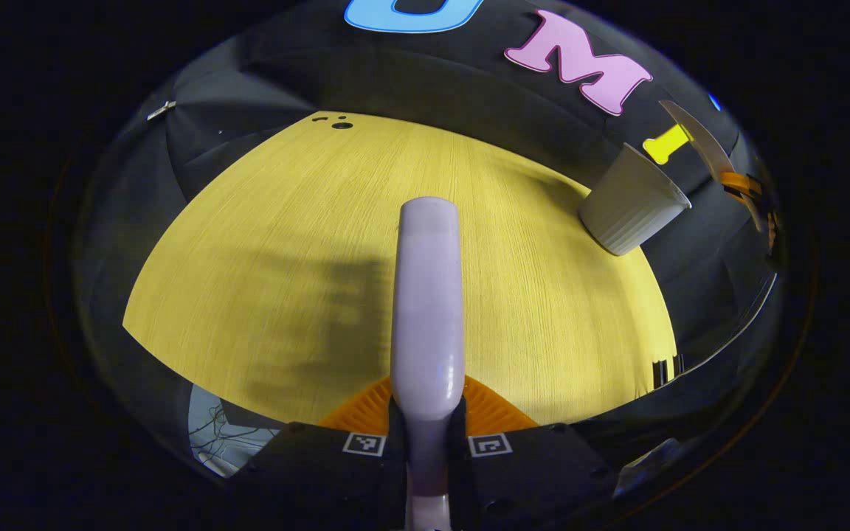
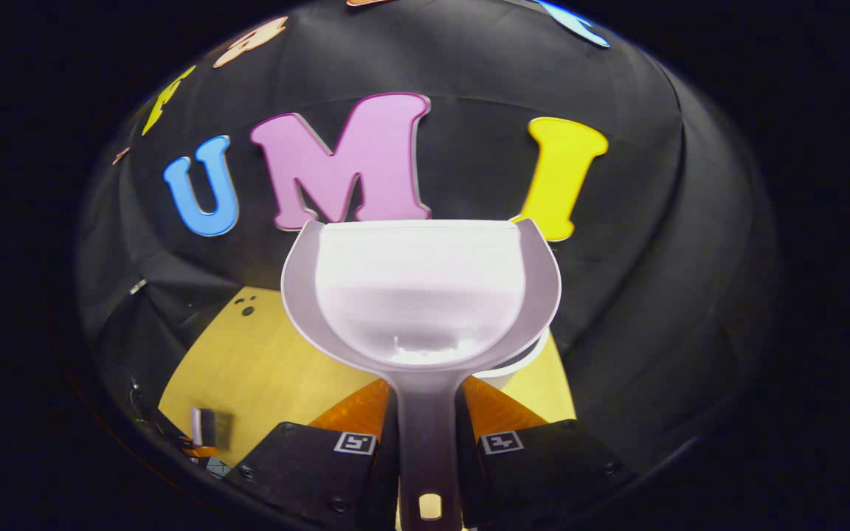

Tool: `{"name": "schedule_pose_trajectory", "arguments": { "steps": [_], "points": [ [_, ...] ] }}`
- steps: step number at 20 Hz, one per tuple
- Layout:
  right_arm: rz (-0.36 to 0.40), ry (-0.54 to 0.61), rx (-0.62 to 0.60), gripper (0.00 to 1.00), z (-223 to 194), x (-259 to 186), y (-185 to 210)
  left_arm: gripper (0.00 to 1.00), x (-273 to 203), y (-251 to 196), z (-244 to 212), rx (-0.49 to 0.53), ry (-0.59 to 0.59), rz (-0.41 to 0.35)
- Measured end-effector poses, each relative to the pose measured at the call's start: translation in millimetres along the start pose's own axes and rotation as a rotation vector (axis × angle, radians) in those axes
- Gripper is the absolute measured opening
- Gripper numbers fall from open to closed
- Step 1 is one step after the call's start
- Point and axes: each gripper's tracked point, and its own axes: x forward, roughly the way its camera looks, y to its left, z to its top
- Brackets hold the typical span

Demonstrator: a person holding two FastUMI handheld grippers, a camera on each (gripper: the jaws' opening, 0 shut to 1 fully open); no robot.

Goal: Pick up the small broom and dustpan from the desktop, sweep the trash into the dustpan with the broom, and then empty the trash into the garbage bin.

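My left gripper (image 1: 427, 404) is shut on the lilac broom (image 1: 429, 295), which points forward above the yellow wooden table (image 1: 248, 221); its shadow falls to the left. The white ribbed garbage bin (image 1: 631, 210) stands at the table's far right edge. Above the bin hangs the dustpan's edge (image 1: 699, 140). In the right gripper view my right gripper (image 2: 429, 404) is shut on the handle of the pale dustpan (image 2: 421, 287), held raised and level, with no trash visible inside. The bin's rim (image 2: 517, 363) peeks out just beneath the pan. The broom (image 2: 198, 425) appears small at lower left.
Small dark holes (image 1: 341, 125) mark the table's far left corner. Black cloth walls close in behind and to the right of the table (image 2: 270, 361). The near table edge drops to a floor with cables (image 1: 211, 435).
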Motion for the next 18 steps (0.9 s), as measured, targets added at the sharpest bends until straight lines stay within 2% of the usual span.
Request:
{"name": "schedule_pose_trajectory", "arguments": {
  "steps": [3, 6, 8, 9, 10, 11, 14, 16, 18],
  "points": [
    [0.105, 0.037, -0.015, 0.36, -28, 2, 58, 0.26, 1, 3, 0, 0.021, 0.006, 0.004],
    [0.169, 0.097, -0.035, 0.37, -64, 6, 103, 0.26, 4, 4, 8, 0.030, 0.005, 0.007],
    [0.180, 0.143, -0.059, 0.37, -92, 10, 120, 0.27, 8, 2, 14, 0.028, 0.001, 0.009],
    [0.177, 0.165, -0.080, 0.41, -105, 16, 127, 0.27, 10, 0, 18, 0.027, -0.002, 0.008],
    [0.179, 0.185, -0.097, 0.37, -124, 20, 135, 0.25, 13, -1, 22, 0.032, 0.000, 0.008],
    [0.187, 0.207, -0.109, 0.37, -143, 24, 142, 0.28, 16, -2, 25, 0.041, 0.006, 0.011],
    [0.207, 0.292, -0.102, 0.37, -196, 37, 159, 0.27, 24, -1, 31, 0.082, 0.031, 0.031],
    [0.199, 0.357, -0.083, 0.37, -233, 49, 162, 0.28, 35, 1, 35, 0.110, 0.055, 0.054],
    [0.192, 0.430, -0.069, 0.37, -266, 56, 161, 0.25, 50, 6, 41, 0.124, 0.084, 0.076]
  ]
}}
